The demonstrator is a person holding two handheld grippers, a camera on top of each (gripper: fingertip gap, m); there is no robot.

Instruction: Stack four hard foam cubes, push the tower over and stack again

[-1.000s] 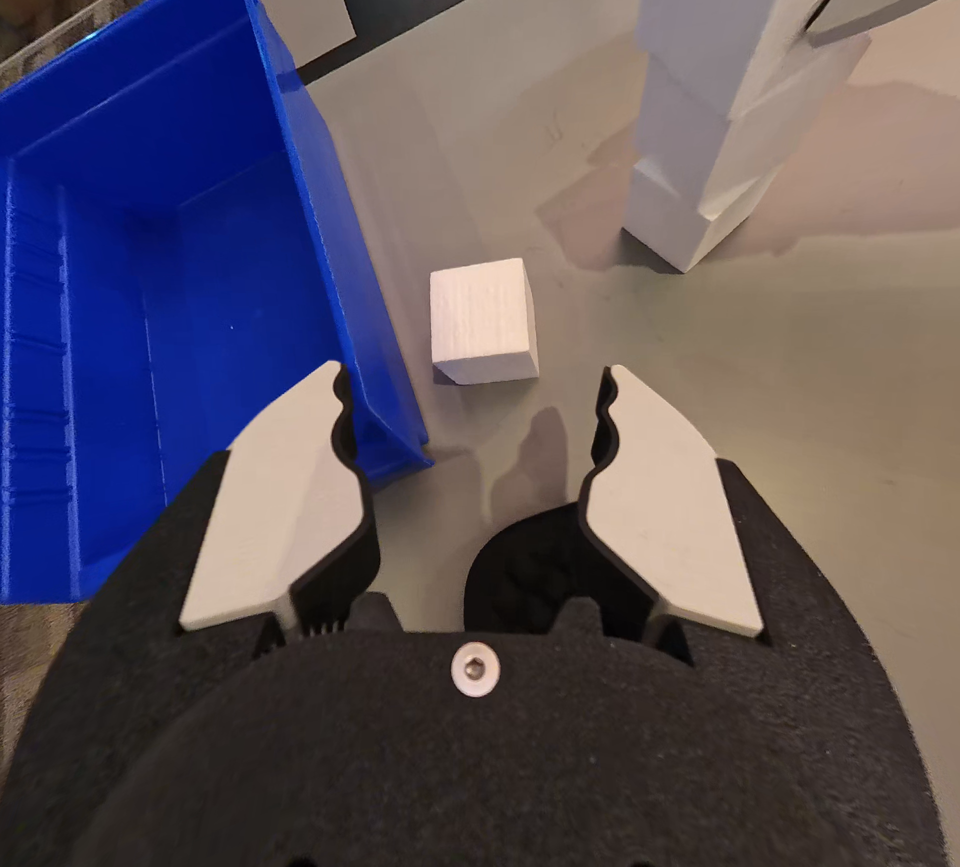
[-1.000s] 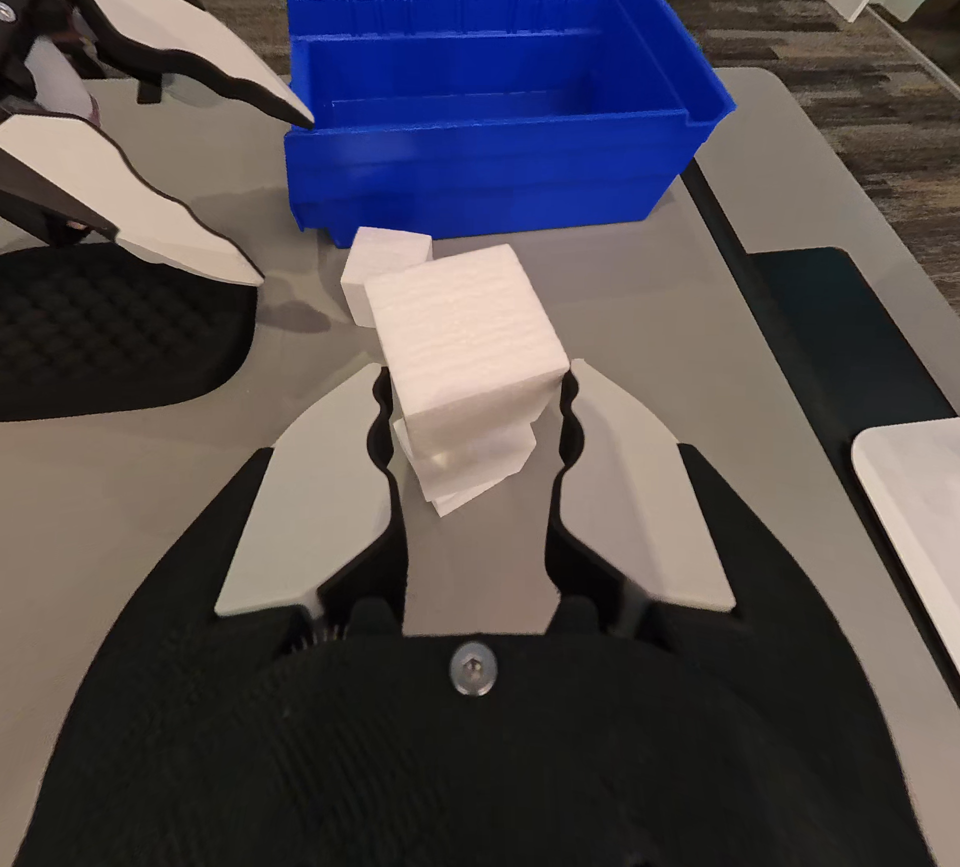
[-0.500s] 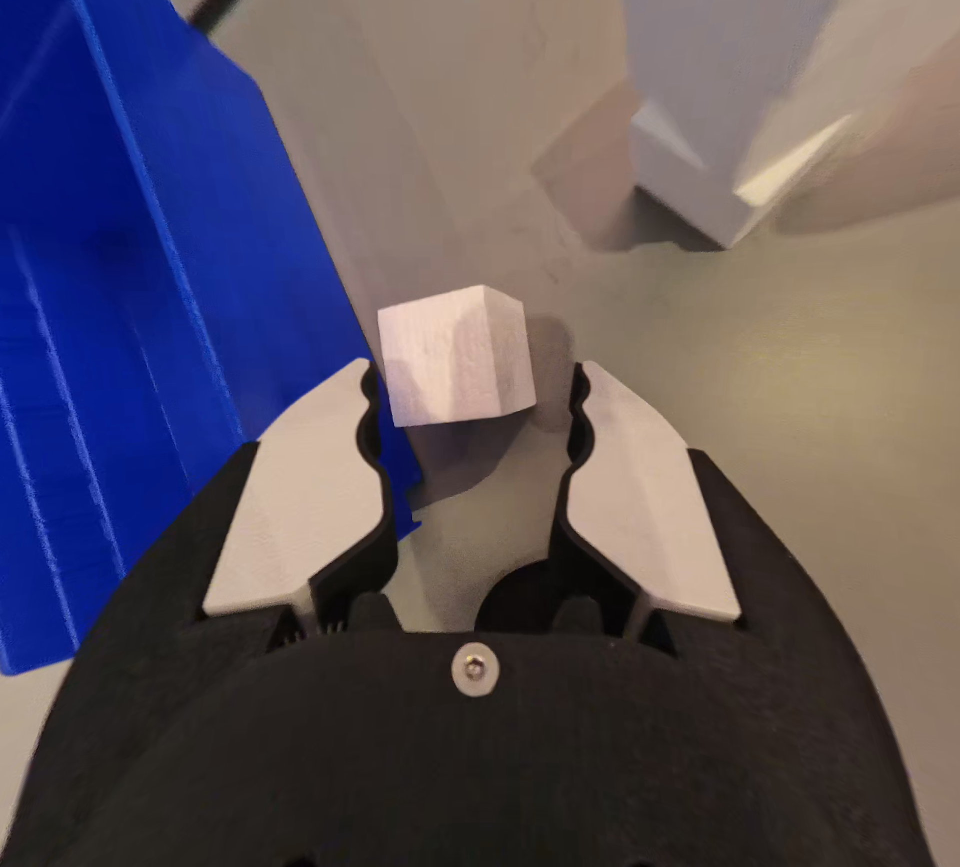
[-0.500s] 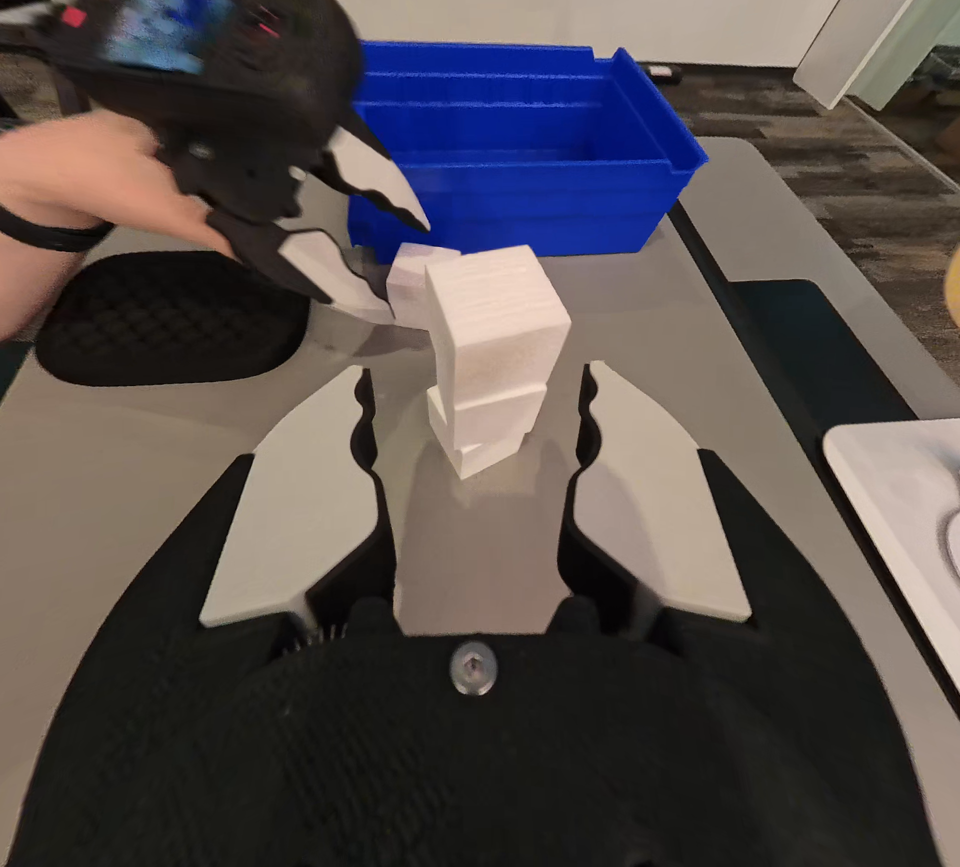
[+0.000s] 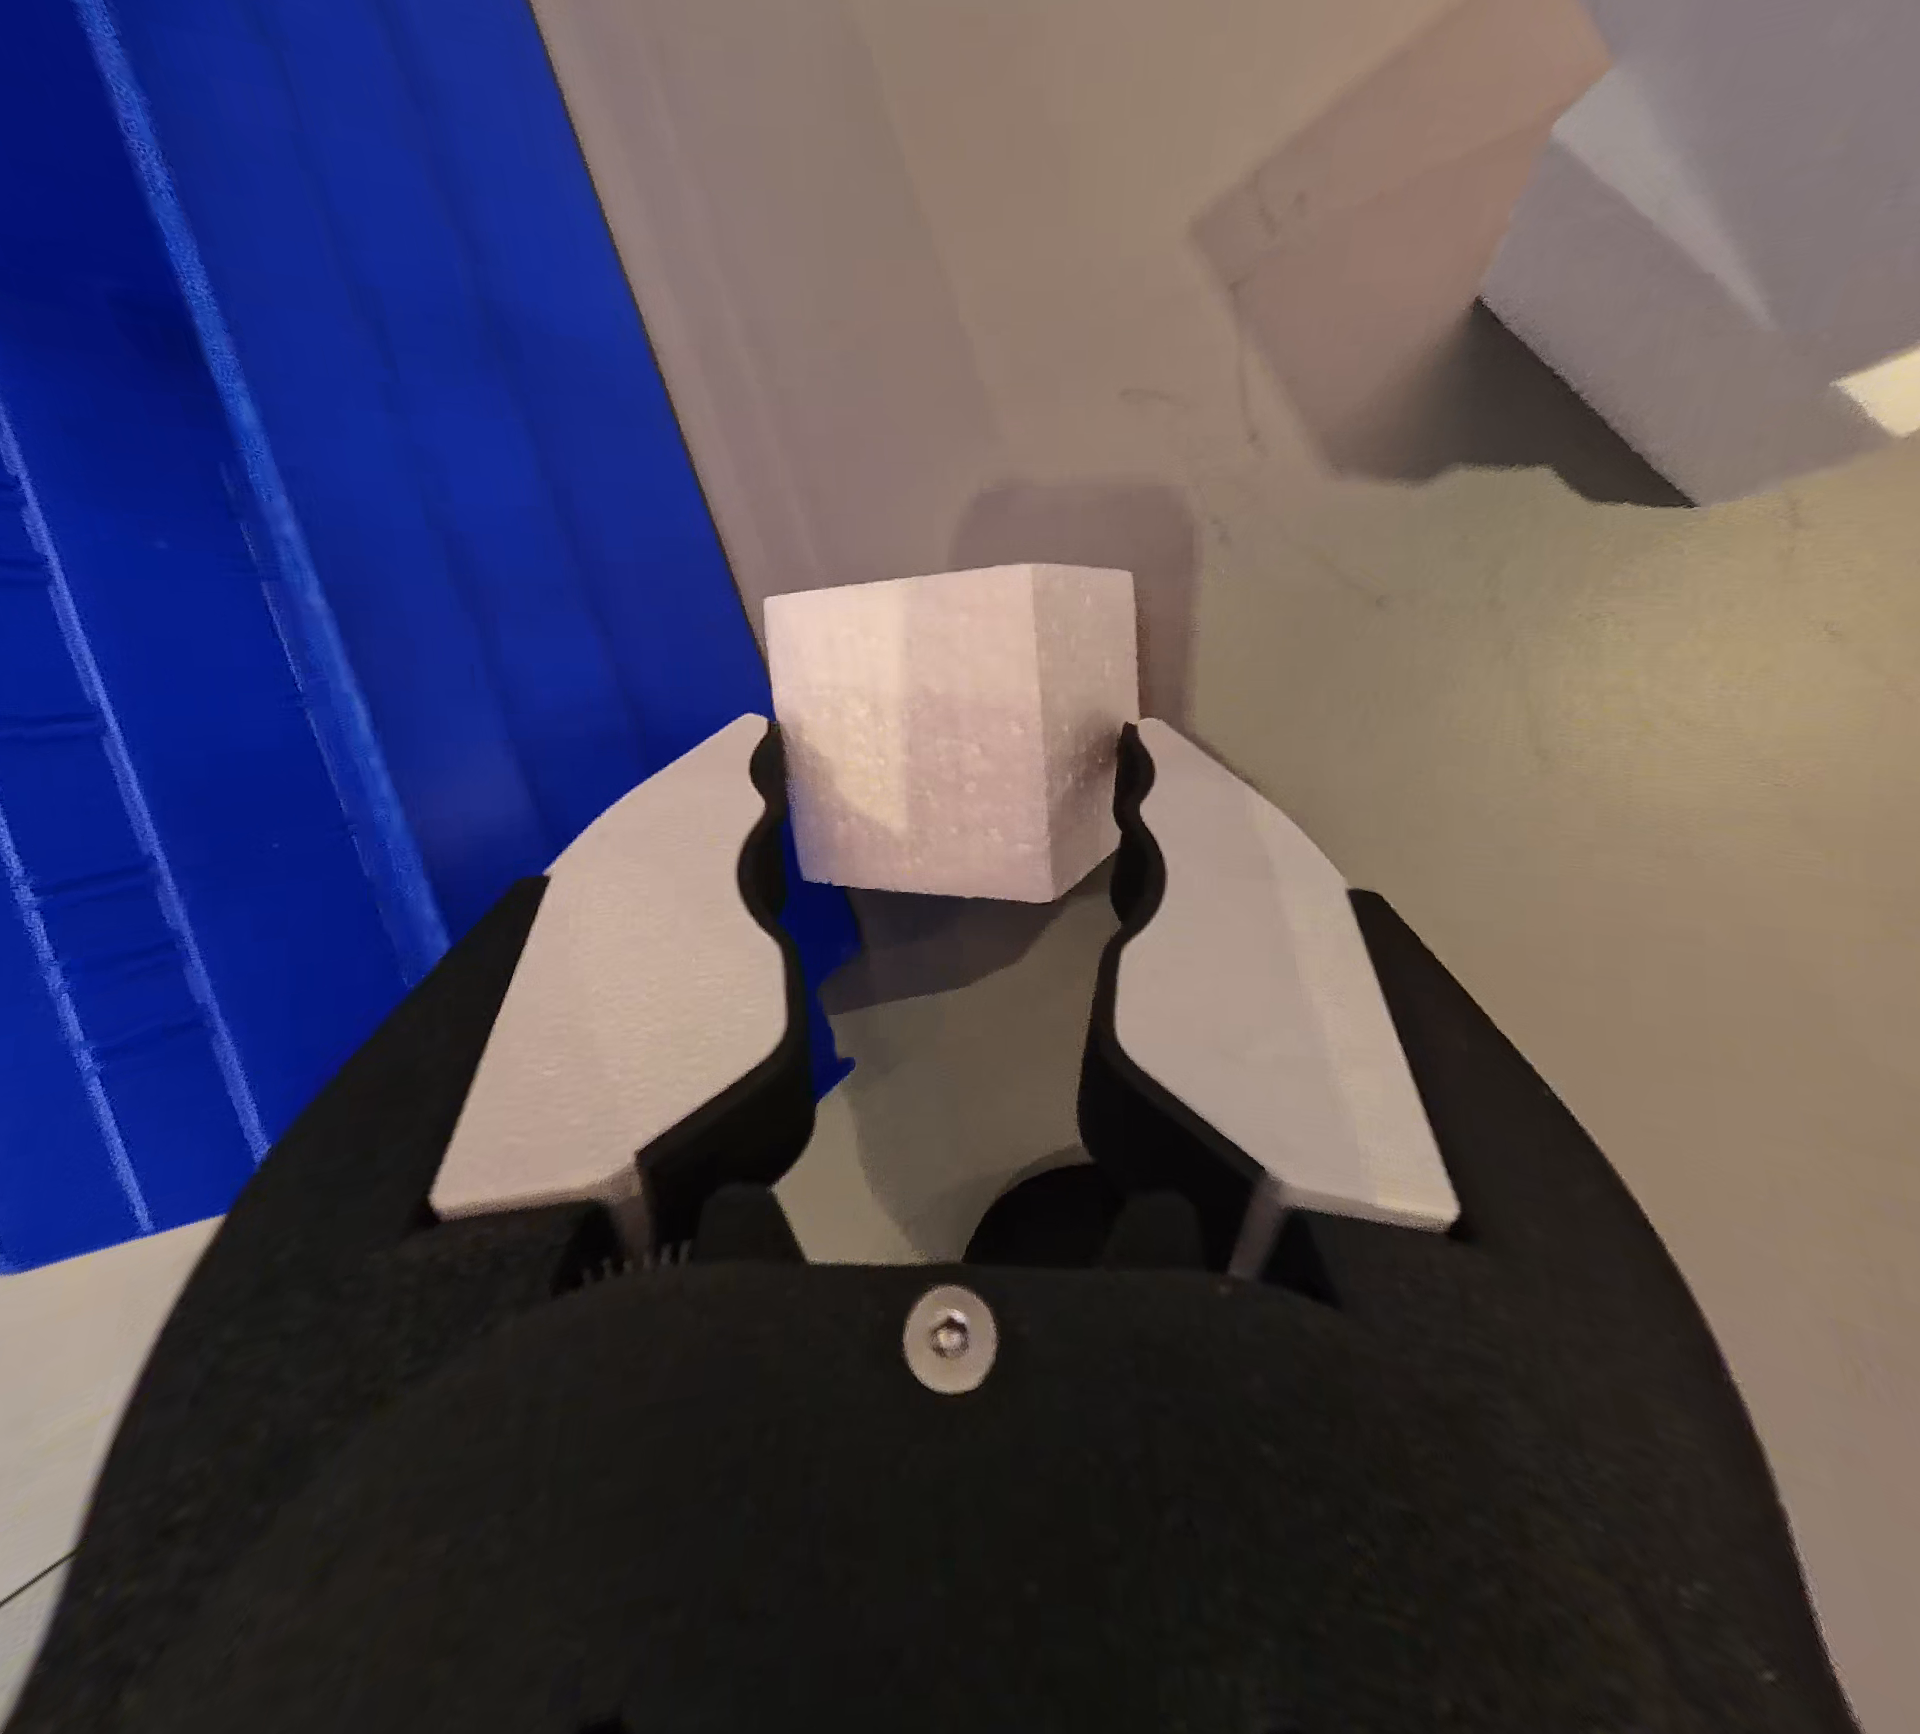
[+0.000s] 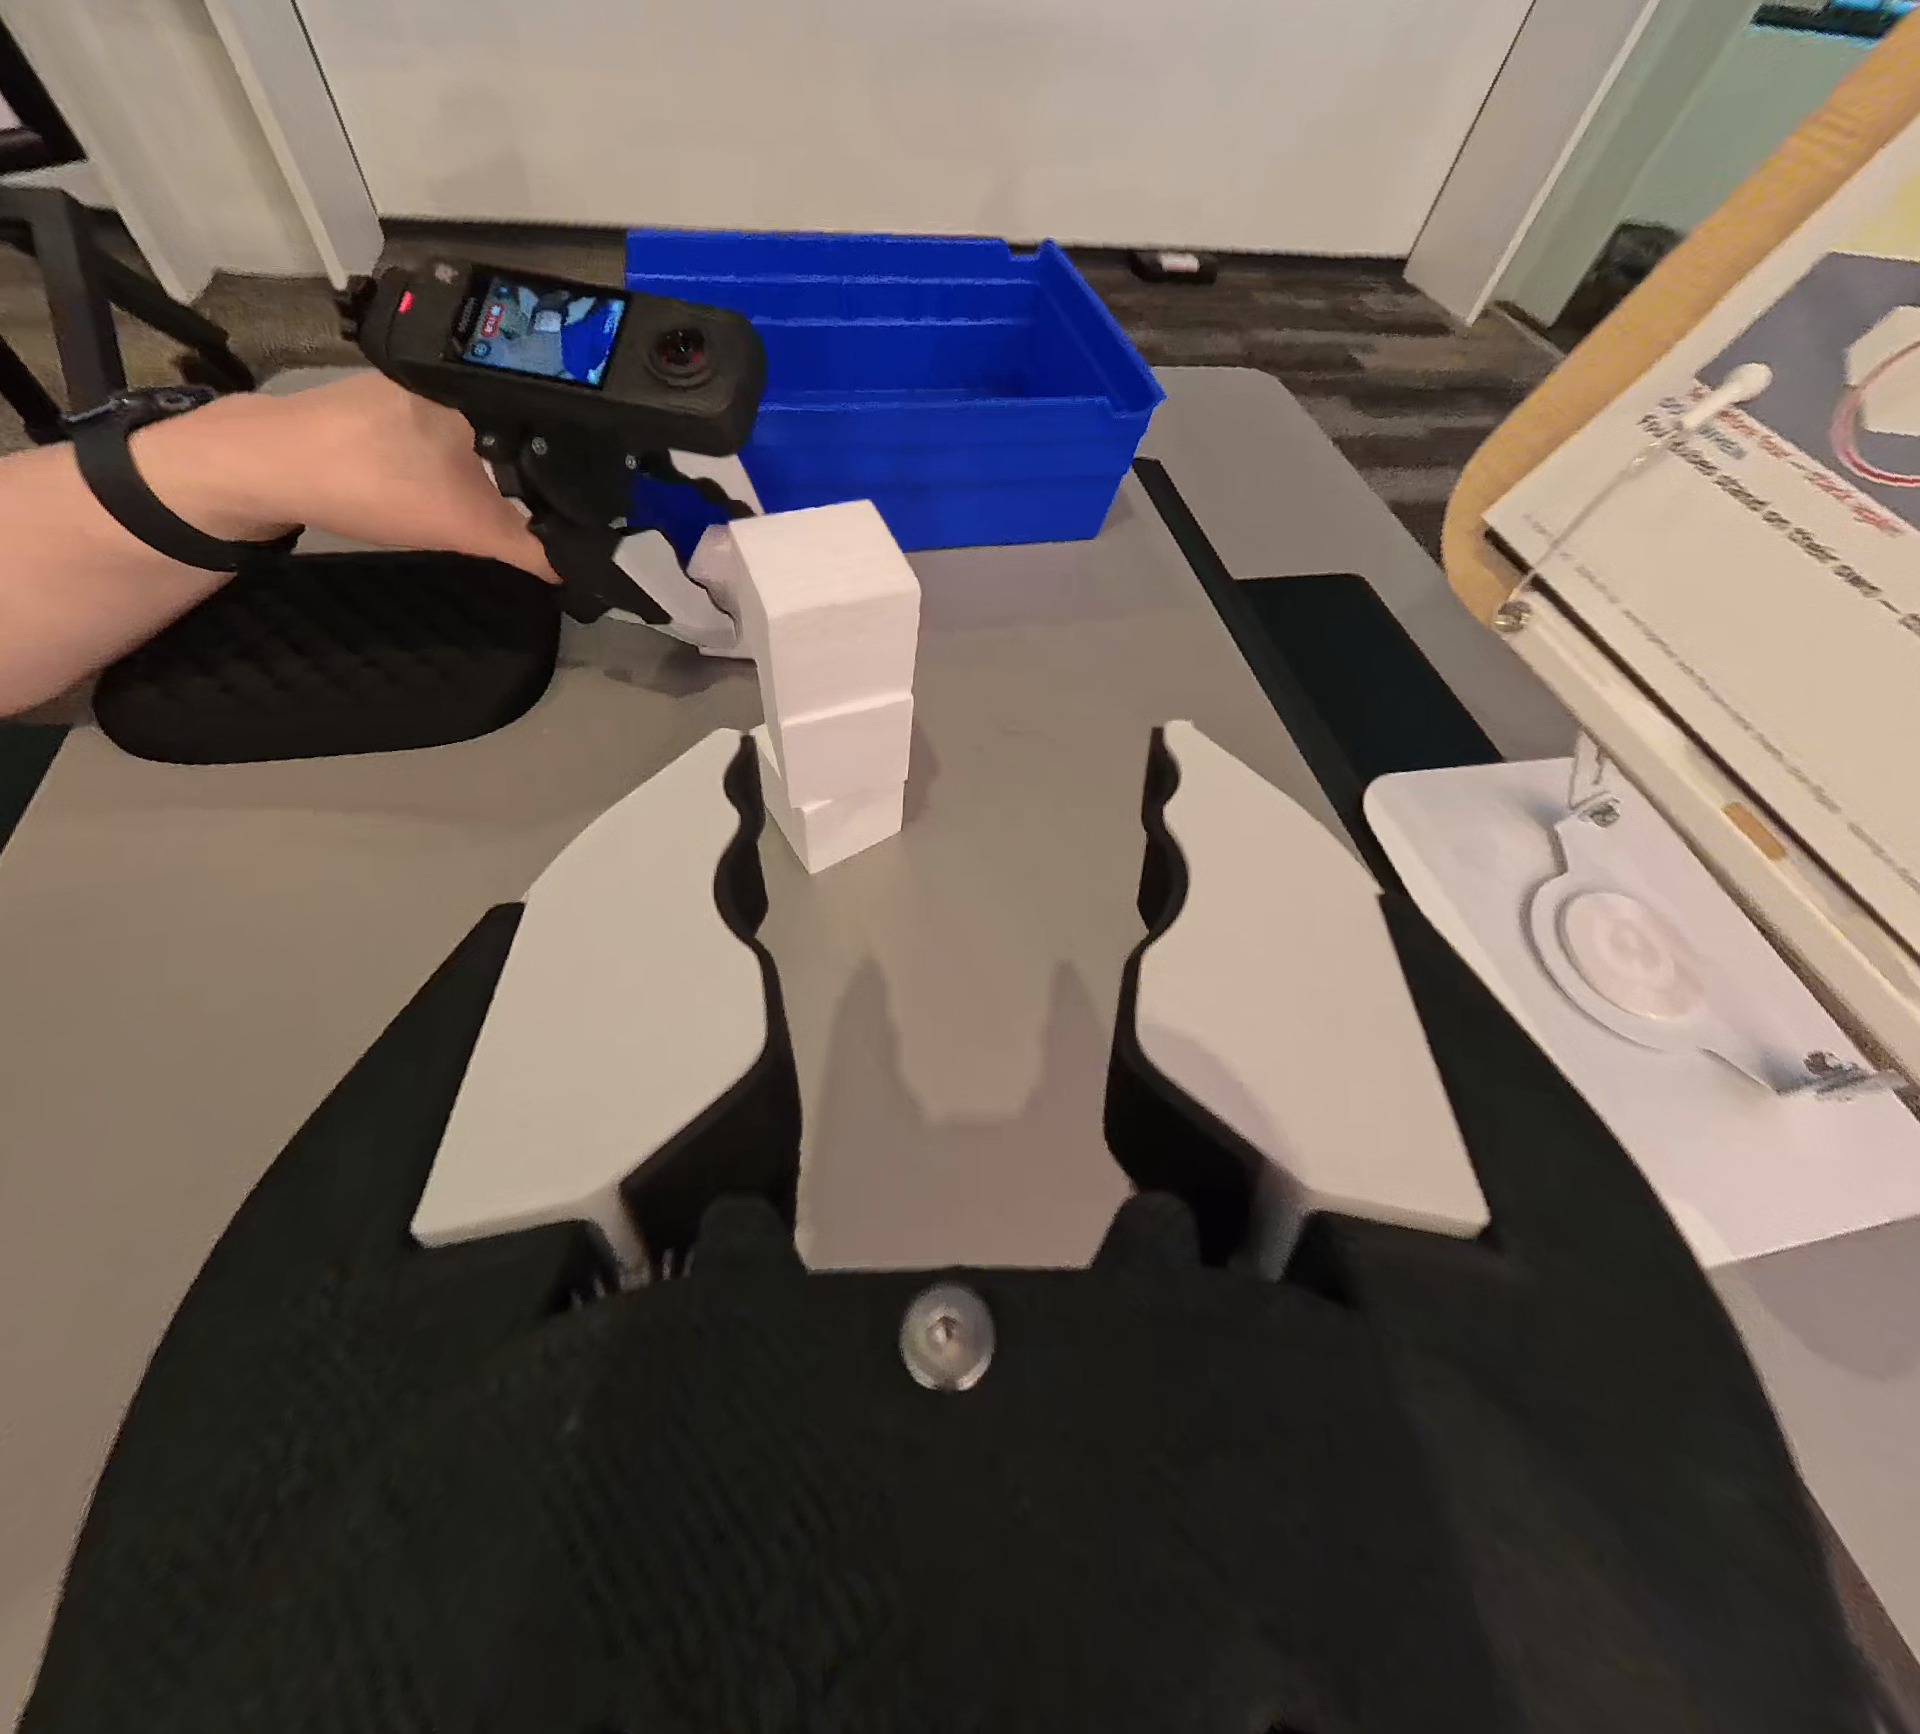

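A tower of three white foam cubes [image 6: 836,676] stands on the grey table [image 6: 1039,645], its cubes slightly twisted; it also shows at the top right of the left wrist view [image 5: 1756,230]. My left gripper [image 5: 948,734] is shut on a fourth white foam cube [image 5: 951,645], with both fingertips pressed on its sides, low by the blue bin. In the right wrist view this gripper [image 6: 675,588] sits just left of the tower. My right gripper [image 6: 951,739] is open and empty, pulled back from the tower.
A blue bin [image 6: 935,396] stands behind the tower, its wall close on the left of the held cube [image 5: 312,437]. A black pad [image 6: 312,656] lies at the left under a person's hand [image 6: 312,479]. A white sheet [image 6: 1558,957] and a tilted board [image 6: 1714,541] are at the right. About 30 centimeters separates my left fingertips from my right.
My left gripper moved forward around the loose cube and closed on it. My right gripper let go of the tower's top cube and drew back and up.
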